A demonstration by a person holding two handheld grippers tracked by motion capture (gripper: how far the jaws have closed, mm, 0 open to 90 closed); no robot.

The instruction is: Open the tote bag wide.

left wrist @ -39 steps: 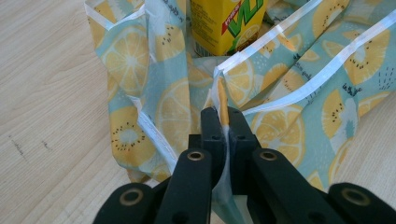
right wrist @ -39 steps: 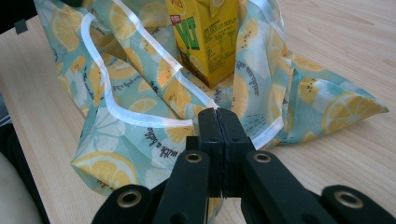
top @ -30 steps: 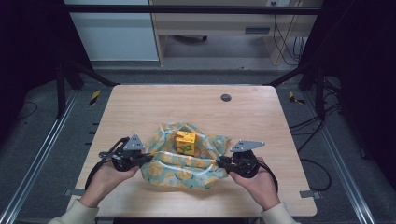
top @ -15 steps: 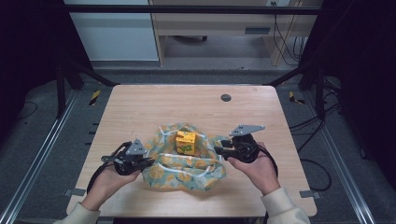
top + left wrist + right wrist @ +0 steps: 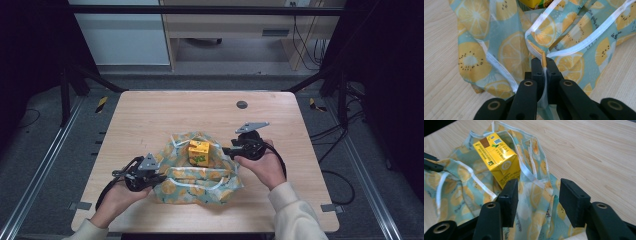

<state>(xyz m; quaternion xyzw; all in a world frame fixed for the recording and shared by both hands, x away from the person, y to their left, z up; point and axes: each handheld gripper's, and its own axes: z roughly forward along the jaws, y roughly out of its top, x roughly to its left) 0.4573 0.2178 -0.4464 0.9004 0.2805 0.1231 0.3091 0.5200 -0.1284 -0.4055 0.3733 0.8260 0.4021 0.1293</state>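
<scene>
— Status of jaws? Change noted?
— Left gripper (image 5: 543, 65) clamped on white hem of fruit-print bag (image 5: 200, 172), near worktop's front edge. Right gripper (image 5: 537, 200) just been opening, half apart, off the fabric since a second ago; nothing gripped.
— Contents? Markings?
— Yellow carton (image 5: 497, 157) upright inside bag; print too small to read.

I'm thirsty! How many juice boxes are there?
1. The yellow juice box sits on the fruit-print bag in the middle of the table. More may be hidden under the bag's folds.
</scene>
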